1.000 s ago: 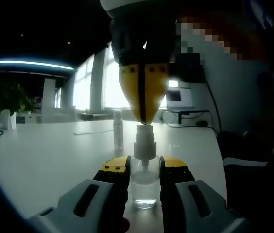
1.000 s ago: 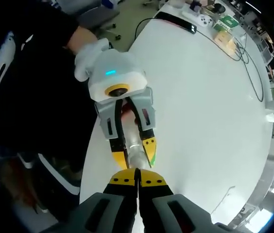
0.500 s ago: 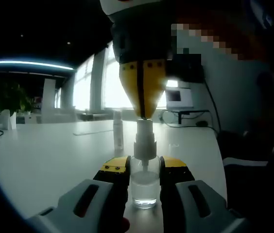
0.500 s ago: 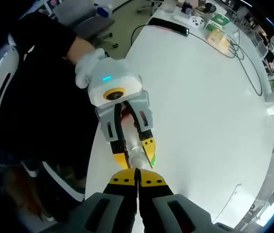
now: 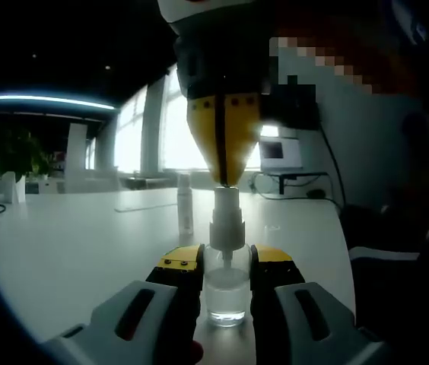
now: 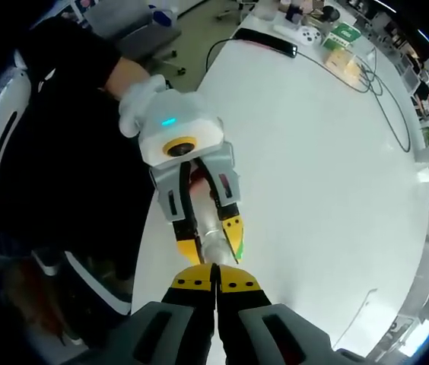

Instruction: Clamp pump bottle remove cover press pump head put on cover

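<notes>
While we look along the left gripper's jaws, a small clear bottle stands upright between them on a white table.

Pump bottle (image 5: 226, 293): clear, some liquid in the bottom, white pump head (image 5: 226, 217) on top; stands upright near the table's edge, close to the person.
Left gripper (image 5: 226, 270): yellow-tipped jaws closed narrow w/ the bottle body clamped between them, one jaw on each side. In the right gripper view we see it from above (image 6: 213, 239), held by a gloved hand (image 6: 137, 99).
Right gripper (image 5: 220, 179): comes down from the top of the left gripper view; jaws pressed together, no gap. Tip sits right at the top of the pump head; we think it touches, but the backlight makes that hard to confirm. In its own view (image 6: 215, 283) the closed tips meet just over the bottle.
Cover (image 5: 185, 201): prob. the slim clear cap standing upright on the table behind the bottle, apart from it.
Table (image 6: 321, 167): white, rounded edge.
Far end: cables (image 6: 382, 91), a green box (image 6: 346, 34) & small items.
Bkgd: bright windows, a plant (image 5: 18, 156) at left, a monitor (image 5: 279, 152) at right.
</notes>
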